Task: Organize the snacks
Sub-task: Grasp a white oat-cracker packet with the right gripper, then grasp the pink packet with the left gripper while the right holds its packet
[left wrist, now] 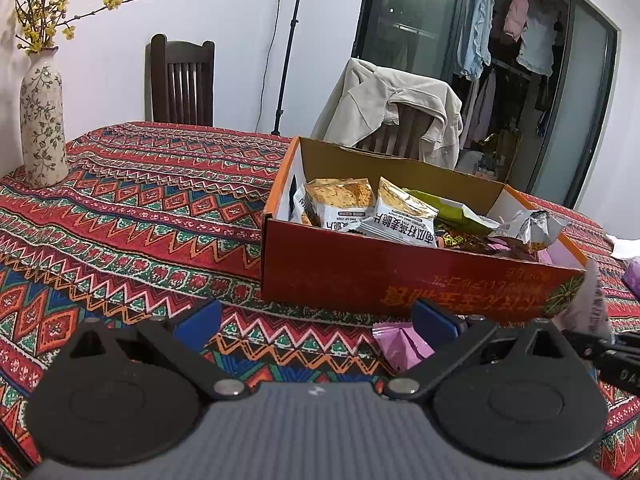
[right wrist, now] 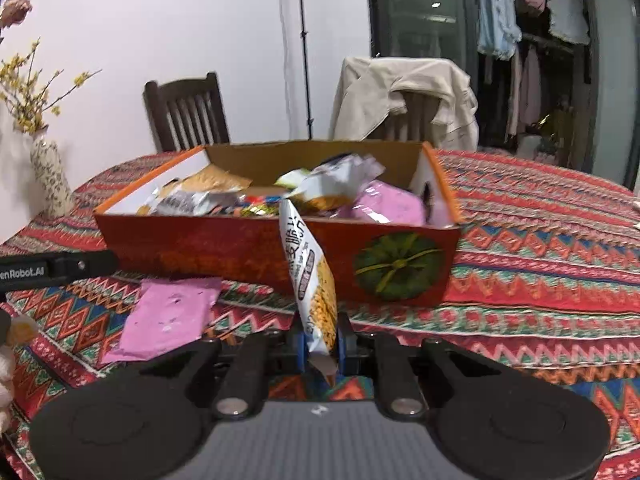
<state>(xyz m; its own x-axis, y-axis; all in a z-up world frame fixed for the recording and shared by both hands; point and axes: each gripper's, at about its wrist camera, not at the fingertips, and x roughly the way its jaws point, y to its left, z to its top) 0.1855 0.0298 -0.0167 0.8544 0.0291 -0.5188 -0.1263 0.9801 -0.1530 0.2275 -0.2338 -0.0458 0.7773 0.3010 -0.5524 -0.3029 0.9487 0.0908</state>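
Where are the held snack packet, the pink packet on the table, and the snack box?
held snack packet (right wrist: 316, 280), right wrist view, middle of its printed face.
pink packet (right wrist: 168, 320), right wrist view, centre of its flat top.
snack box (right wrist: 224, 248), right wrist view, red front wall.

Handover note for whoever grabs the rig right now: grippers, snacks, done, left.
Right gripper: shut on a white and yellow snack packet, held upright in front of the red box, not yet in it.
Left gripper: open, empty, low over the tablecloth near the box.
Done: several packets already in the box, among them a pink one.
Left: drop the held packet into the box, then pick up the pink packet lying flat on the cloth in front of the box.
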